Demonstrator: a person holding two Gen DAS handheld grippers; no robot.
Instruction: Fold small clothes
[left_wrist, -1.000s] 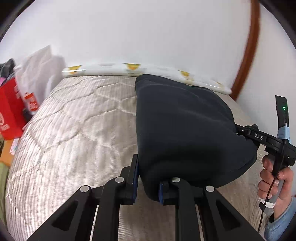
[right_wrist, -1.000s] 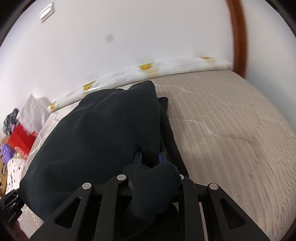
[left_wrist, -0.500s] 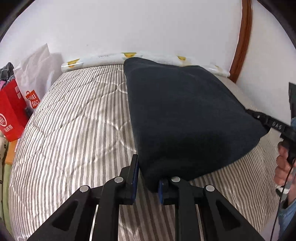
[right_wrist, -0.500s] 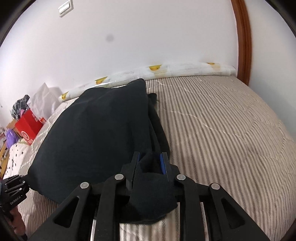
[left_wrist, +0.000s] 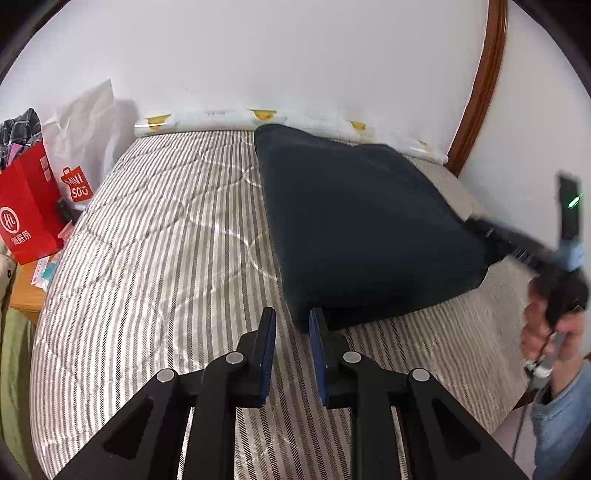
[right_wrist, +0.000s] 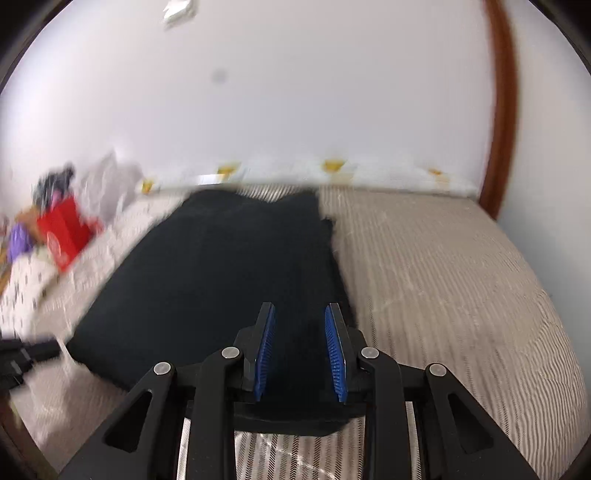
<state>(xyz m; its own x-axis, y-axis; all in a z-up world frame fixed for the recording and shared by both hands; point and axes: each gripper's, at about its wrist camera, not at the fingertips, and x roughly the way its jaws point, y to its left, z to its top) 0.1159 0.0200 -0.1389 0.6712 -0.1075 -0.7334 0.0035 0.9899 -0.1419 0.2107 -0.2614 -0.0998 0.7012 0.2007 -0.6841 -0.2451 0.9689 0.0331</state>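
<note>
A dark navy garment (left_wrist: 362, 225) lies spread flat on the striped bed (left_wrist: 166, 258); it also shows in the right wrist view (right_wrist: 229, 280). My left gripper (left_wrist: 291, 325) is open and empty, with the garment's near left corner just past its right finger. My right gripper (right_wrist: 300, 321) is open with its blue pads (right_wrist: 334, 343) apart, over the garment's near right edge and holding nothing. In the left wrist view the right gripper (left_wrist: 509, 247) appears blurred at the garment's right corner, held by a hand.
A red shopping bag (left_wrist: 26, 218) and a white bag (left_wrist: 88, 136) stand left of the bed, with clutter beside them. A rolled white mat with yellow prints (left_wrist: 258, 118) lies along the wall. A brown wooden frame (left_wrist: 480, 85) runs up the right side.
Both grippers opened and let go of the garment. The garment dropped from being held up and stretched to lying flat on the bed. The right gripper is moving, its view blurred.
</note>
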